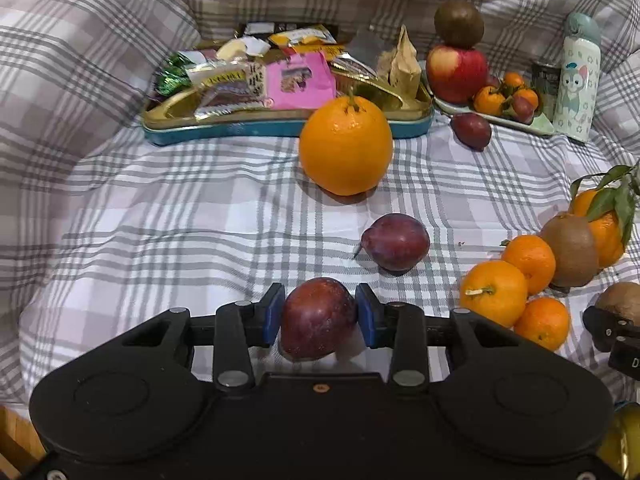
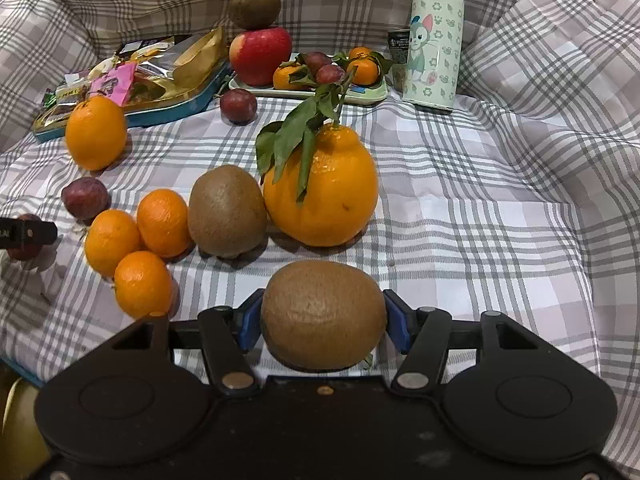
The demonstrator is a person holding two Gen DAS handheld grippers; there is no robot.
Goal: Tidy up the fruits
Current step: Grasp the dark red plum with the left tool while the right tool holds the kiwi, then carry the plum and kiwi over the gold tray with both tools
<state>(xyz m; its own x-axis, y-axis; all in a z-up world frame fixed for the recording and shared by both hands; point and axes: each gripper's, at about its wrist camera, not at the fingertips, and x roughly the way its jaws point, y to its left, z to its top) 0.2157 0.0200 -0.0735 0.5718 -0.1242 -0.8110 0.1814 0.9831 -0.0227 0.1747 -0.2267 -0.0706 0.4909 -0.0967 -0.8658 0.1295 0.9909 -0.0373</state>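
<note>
My left gripper (image 1: 318, 314) is shut on a dark red plum (image 1: 316, 320) just above the plaid cloth. A second plum (image 1: 396, 242) lies just ahead of it, and a big orange (image 1: 346, 144) stands beyond. My right gripper (image 2: 322, 318) is shut on a brown kiwi (image 2: 324, 314). Ahead of it stand a leafy orange (image 2: 322, 190), another kiwi (image 2: 226, 210) and three mandarins (image 2: 138, 246). The left gripper's finger (image 2: 26, 234) shows at the left edge of the right wrist view. A pale green plate (image 2: 360, 96) at the back holds an apple (image 2: 260, 56), a kiwi on top, mandarins and plums.
A blue and gold tin (image 1: 280, 124) full of snack packets sits at the back left. A pale green flask (image 2: 434, 36) and a dark can (image 2: 398, 46) stand at the back right. A loose plum (image 2: 238, 106) lies in front of the plate. Plaid bedding rises around all sides.
</note>
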